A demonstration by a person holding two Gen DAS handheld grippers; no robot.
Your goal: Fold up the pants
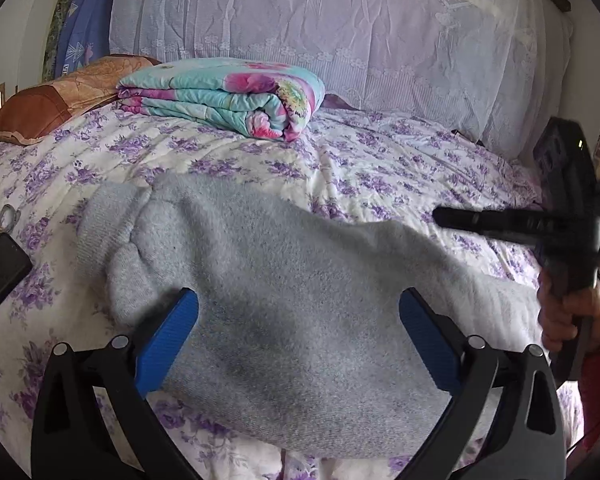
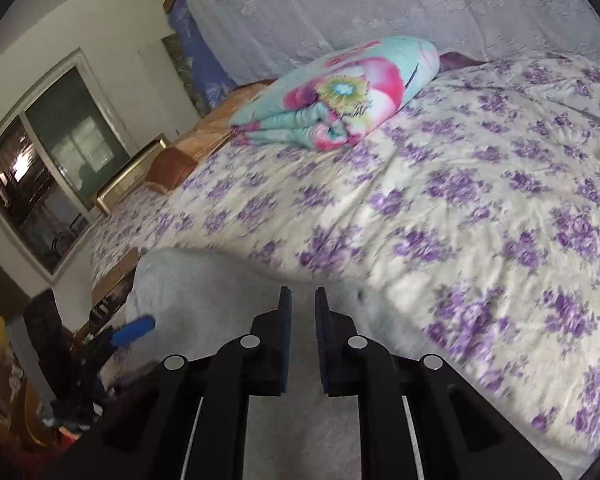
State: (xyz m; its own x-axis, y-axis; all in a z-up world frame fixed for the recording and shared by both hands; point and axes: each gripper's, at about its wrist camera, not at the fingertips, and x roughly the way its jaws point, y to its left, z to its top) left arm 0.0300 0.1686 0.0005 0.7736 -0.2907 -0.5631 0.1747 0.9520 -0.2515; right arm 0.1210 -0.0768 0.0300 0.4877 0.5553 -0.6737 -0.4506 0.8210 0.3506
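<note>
Left fingers (image 1: 168, 332) spread wide over grey pants (image 1: 284, 280) – right gripper (image 2: 303, 300) nearly closed, seemingly empty, above the bed (image 2: 460, 200)

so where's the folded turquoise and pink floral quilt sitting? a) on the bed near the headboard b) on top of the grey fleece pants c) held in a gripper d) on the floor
a, the folded turquoise and pink floral quilt lies on the purple-flowered bedspread near the lace-draped headboard, apart from the grey fleece pants.

Both wrist cams sit low over the purple-flowered bed (image 1: 380, 168), angled down; both catch the folded turquoise floral quilt (image 2: 340, 96) around 12 o'clock.
</note>
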